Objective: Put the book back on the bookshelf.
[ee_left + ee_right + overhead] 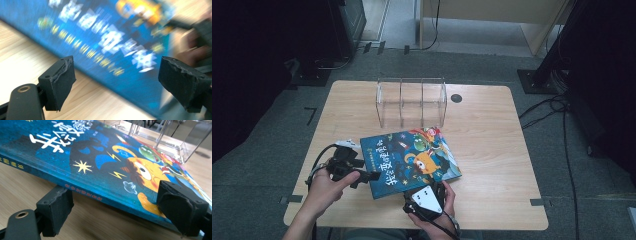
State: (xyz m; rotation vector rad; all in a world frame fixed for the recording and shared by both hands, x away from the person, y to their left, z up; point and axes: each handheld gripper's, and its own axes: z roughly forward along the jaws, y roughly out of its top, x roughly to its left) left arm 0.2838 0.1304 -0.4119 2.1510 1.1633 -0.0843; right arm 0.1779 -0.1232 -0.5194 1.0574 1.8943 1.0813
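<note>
The blue picture book (411,161) lies flat near the bench's front edge, unlifted, both the left gripper (373,176) and right gripper (436,189) gaping beside it, the clear rack (412,102) unfilled.

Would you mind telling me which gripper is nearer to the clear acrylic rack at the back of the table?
Roughly equal. The left gripper sits at the book's left edge, the right gripper at its near edge, both far from the clear rack.

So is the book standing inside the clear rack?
No, the book lies flat on the table in front of the clear rack, whose slots hold nothing.
</note>
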